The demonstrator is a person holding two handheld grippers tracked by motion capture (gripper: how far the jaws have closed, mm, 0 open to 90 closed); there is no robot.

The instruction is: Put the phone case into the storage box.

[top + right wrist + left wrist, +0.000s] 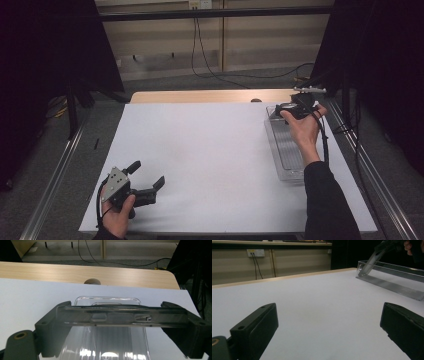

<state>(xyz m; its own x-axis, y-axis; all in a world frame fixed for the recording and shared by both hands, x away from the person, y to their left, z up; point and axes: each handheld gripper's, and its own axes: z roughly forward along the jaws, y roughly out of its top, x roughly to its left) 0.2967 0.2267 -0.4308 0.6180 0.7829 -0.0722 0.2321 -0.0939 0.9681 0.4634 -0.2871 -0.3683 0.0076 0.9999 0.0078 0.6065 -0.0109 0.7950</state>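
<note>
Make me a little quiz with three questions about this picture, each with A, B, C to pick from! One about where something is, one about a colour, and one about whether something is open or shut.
1. Where is the clear plastic tray on the white table sheet?
A. by the right edge
B. in the middle
C. at the near left corner

2. What colour are the jaws of the left hand-held gripper?
A. red
B. black
C. yellow

3. How does the left hand-held gripper stand?
A. shut on a cup
B. shut on the tray
C. open, holding nothing

Answers:
1. A: the high view shows the tray along the right side, where the right hand-held gripper reaches its far end.
2. B: both jaws look black in the left gripper view.
3. C: its jaws stand wide apart with bare sheet between them.
</note>
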